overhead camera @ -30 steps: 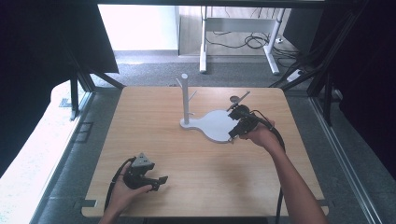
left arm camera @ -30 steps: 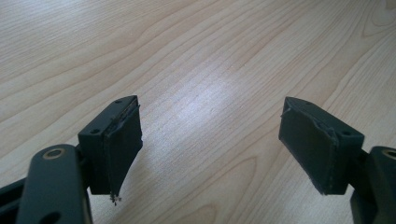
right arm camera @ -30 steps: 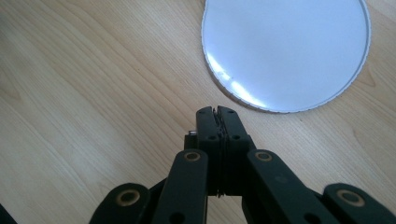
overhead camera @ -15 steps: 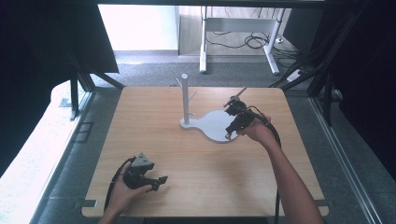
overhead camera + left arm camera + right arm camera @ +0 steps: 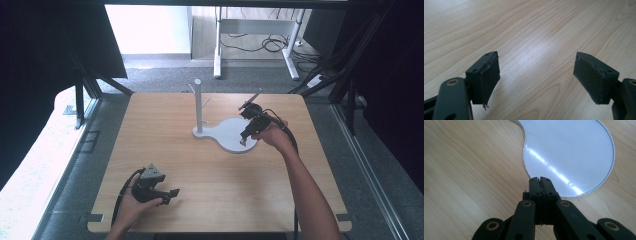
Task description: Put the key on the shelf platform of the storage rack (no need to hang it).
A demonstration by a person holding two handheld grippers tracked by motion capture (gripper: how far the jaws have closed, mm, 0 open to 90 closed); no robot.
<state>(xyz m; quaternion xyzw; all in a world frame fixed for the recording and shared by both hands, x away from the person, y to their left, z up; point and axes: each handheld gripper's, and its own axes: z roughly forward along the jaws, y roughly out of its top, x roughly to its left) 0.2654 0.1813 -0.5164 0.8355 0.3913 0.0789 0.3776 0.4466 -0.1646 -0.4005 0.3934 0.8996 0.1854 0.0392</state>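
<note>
At seven o'clock on the tabletop (image 5: pixel 210 165) the left hand-held gripper (image 5: pixel 169 195) rested, jaws wide apart, empty; at two o'clock the right hand-held gripper (image 5: pixel 540 180), pinched fully closed, holding nothing, hovered over the white stand base (image 5: pixel 574 152), forearm outstretched.

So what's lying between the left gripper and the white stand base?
Nothing: in the high view, bare wooden table separates the left gripper from the white stand base.

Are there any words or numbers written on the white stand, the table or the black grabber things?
None: no words or numbers can be read on the white stand, the wooden table, the left gripper or the right gripper.
</note>
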